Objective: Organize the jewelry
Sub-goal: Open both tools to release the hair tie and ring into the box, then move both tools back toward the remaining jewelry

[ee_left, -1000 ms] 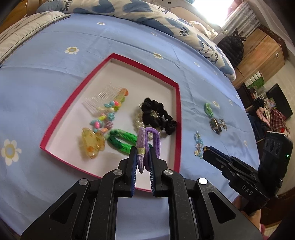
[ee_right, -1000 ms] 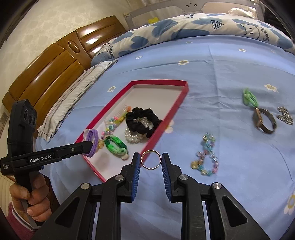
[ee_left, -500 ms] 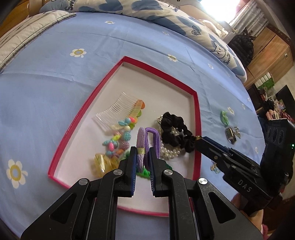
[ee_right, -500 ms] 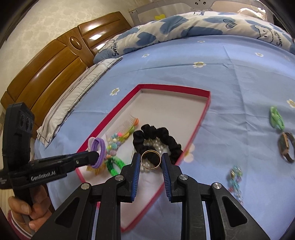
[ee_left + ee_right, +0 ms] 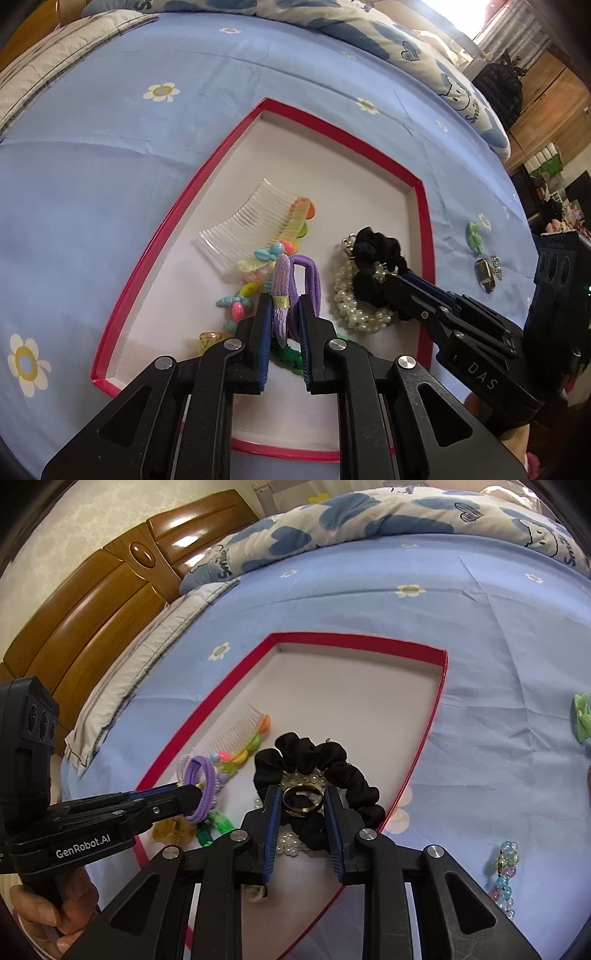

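The left hand-held gripper was clenched on a purple hair tie, held above the near part of the red-rimmed tray. The right hand-held gripper was clamped on a gold ring, held above a black scrunchie and a pearl bracelet lying together inside the tray.

Under and beside the hair tie lay a clear comb with coloured beads, a green braided tie and a yellow clip, crowding that end of the tray. The hair tie was a doubled lilac loop bound by a small gold band. Outside the tray, a green clip, a watch and a beaded bracelet lay on the blue flowered bedsheet. A wooden headboard and a patterned quilt stood beyond.
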The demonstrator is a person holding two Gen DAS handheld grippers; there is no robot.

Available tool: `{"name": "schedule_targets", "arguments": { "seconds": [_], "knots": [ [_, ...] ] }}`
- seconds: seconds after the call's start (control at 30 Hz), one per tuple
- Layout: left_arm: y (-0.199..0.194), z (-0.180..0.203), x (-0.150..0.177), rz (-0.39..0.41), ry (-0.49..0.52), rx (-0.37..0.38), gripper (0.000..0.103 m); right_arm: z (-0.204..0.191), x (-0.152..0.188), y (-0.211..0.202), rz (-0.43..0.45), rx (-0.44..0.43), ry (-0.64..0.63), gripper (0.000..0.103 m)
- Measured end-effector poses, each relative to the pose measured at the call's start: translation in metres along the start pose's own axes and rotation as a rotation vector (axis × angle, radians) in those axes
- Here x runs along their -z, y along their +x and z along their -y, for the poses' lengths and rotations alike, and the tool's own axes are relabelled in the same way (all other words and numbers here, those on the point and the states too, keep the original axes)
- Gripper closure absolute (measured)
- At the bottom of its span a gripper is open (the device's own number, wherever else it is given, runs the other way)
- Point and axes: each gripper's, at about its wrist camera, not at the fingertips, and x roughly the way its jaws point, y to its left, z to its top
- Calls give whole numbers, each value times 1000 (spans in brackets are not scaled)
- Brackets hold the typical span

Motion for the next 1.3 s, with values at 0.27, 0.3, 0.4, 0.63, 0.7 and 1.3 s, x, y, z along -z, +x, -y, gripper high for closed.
{"name": "schedule_targets", "arguments": {
  "seconds": [0.27, 0.3, 0.4, 0.63, 0.7, 1.3],
  "knots": [
    [2, 1, 0, -7, 9, -11, 86, 1, -1, 4, -4, 4, -6, 78],
    [1, 2, 0, -4, 13, -14, 81, 1, -1, 4, -5, 1, -9, 77],
    [-1, 5, 0, 5, 27, -26, 76, 0, -1, 3, -8, -4, -10, 76],
    [-10, 6, 1, 20, 26, -18, 72, 6, 2, -7, 15, -10, 16, 72],
    [-13, 6, 2, 24, 20, -11, 70, 7, 3, -14, 26, -12, 22, 69],
    [-35, 48, 16, 57, 58, 42, 65, 49, 26, -91, 142, 8, 145, 58]
  ]
}}
